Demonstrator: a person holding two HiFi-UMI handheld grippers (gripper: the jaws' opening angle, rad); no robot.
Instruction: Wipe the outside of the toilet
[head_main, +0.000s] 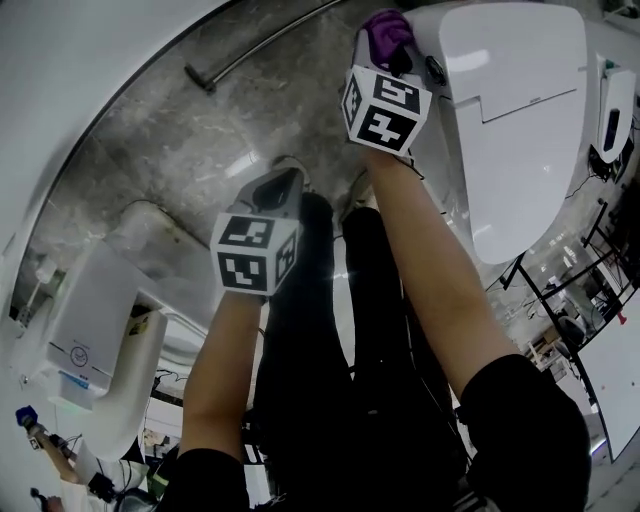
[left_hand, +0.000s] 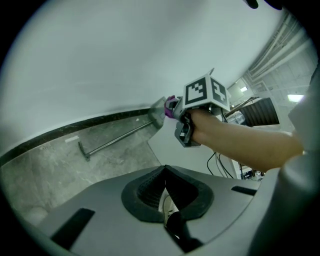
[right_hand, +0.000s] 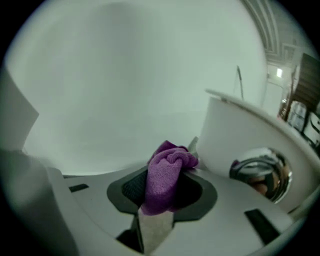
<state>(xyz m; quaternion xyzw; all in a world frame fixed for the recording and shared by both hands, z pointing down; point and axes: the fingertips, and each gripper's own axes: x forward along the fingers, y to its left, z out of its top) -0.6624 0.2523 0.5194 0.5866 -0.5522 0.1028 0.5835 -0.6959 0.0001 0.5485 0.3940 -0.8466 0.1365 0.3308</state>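
Observation:
The white toilet (head_main: 520, 120) stands at the upper right of the head view with its lid down. My right gripper (head_main: 385, 48) is at the toilet's back left corner, shut on a purple cloth (head_main: 386, 32). In the right gripper view the bunched cloth (right_hand: 167, 175) sticks up out of the right gripper (right_hand: 160, 197) and touches the toilet's white side (right_hand: 235, 135), next to a chrome knob (right_hand: 260, 170). My left gripper (head_main: 285, 182) hangs lower at centre, away from the toilet, shut with nothing in it (left_hand: 166, 199). The left gripper view shows the right gripper (left_hand: 175, 112) and a bit of cloth (left_hand: 171, 105).
A metal bar (head_main: 262, 48) lies on the grey marble floor (head_main: 180, 140) by the white wall. A second white toilet (head_main: 95, 330) stands at the lower left. The person's black-trousered legs (head_main: 340, 330) and shoes are between the arms. Cables and furniture (head_main: 590, 290) crowd the right edge.

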